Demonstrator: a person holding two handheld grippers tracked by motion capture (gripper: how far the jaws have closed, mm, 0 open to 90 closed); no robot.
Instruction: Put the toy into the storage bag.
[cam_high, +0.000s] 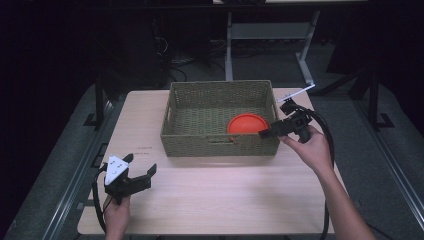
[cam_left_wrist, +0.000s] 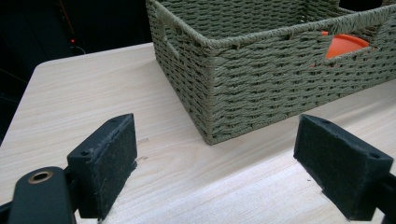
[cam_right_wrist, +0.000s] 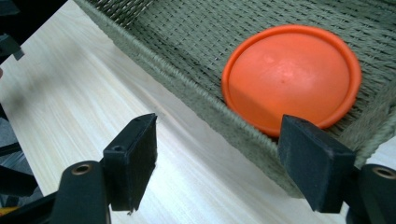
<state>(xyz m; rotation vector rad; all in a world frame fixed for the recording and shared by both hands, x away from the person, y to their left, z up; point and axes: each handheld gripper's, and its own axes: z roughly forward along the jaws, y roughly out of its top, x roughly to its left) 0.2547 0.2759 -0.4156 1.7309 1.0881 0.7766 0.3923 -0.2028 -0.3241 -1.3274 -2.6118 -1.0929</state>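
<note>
1. Right gripper view: right tongs (cam_right_wrist: 217, 161) spread wide, nothing between the black felt-faced pads, poised just outside the near right corner of the woven basket (cam_right_wrist: 196, 100).
2. Beyond the jaws, inside the basket: orange disc (cam_right_wrist: 292, 77), round, smooth, shallow-domed with a raised rim, lying flat on the woven floor close against the near wall.
3. High view: right tongs (cam_high: 267, 133) at the basket's front right corner, nose over the rim beside the disc (cam_high: 247, 124); left tongs (cam_high: 141, 169) likewise released and empty, parked low on the counter (cam_high: 220, 195) well apart from the basket (cam_high: 220, 145).
4. Judged step: either just after dropping the disc in, or about to reach for it; cannot tell which from these pictures.
5. Next move, if a pick-up: lift over the wall, dip down, pinch the thin rim edge-on; smooth plastic and a low profile leave little to bite, so a slip off the rim looks likely.
6. Left gripper view: basket (cam_left_wrist: 261, 84) of thick olive-green cord, tightly plaited, stiff upright walls, slot handle with orange showing through; counter (cam_left_wrist: 102, 88) pale wood grain, matt and bare.
</note>
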